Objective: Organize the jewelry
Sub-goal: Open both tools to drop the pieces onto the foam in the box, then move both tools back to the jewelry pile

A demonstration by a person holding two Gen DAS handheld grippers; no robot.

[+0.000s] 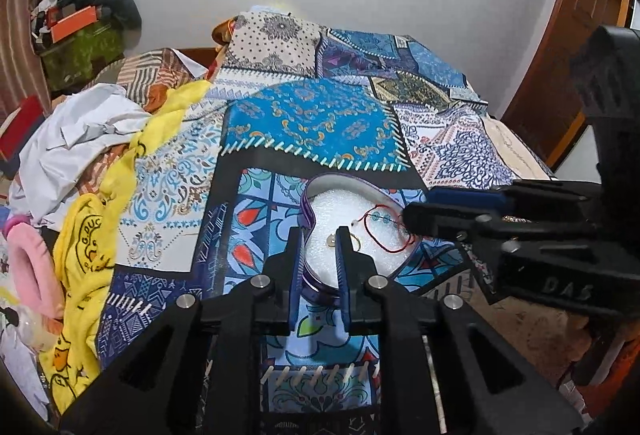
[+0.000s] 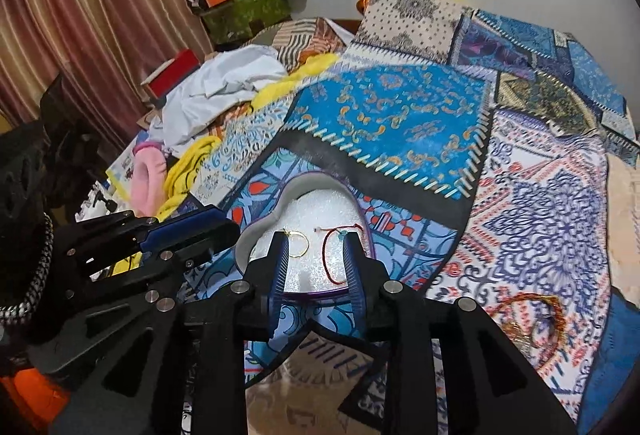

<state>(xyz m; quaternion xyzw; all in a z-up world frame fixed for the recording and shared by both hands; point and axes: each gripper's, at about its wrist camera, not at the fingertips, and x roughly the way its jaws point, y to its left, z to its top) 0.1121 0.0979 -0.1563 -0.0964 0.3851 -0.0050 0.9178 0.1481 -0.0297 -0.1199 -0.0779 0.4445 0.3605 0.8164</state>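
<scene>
A heart-shaped box [image 1: 340, 207] [image 2: 320, 207] with a purple rim and white foam lining lies on the patchwork bedspread. On the foam rest a red string bracelet [image 1: 378, 218] [image 2: 326, 255] with small beads and a gold hoop [image 1: 355, 241] [image 2: 306, 244]. My left gripper [image 1: 319, 235] [image 2: 228, 231] hovers over the box's near left edge, jaws slightly apart with nothing pinched. My right gripper [image 2: 316, 239] [image 1: 416, 211] hangs over the box from the right, open, its fingers framing the hoop and bracelet without touching them. A tangle of gold and orange jewelry [image 2: 532, 315] lies on the bedspread to the right.
The patchwork bedspread [image 1: 312, 123] covers the bed. A yellow garment [image 1: 92, 235], a white cloth [image 1: 80, 139] and a pink padded item [image 1: 28, 267] pile up at the left. A striped curtain [image 2: 80, 15] hangs left, a wooden door [image 1: 560, 55] stands right.
</scene>
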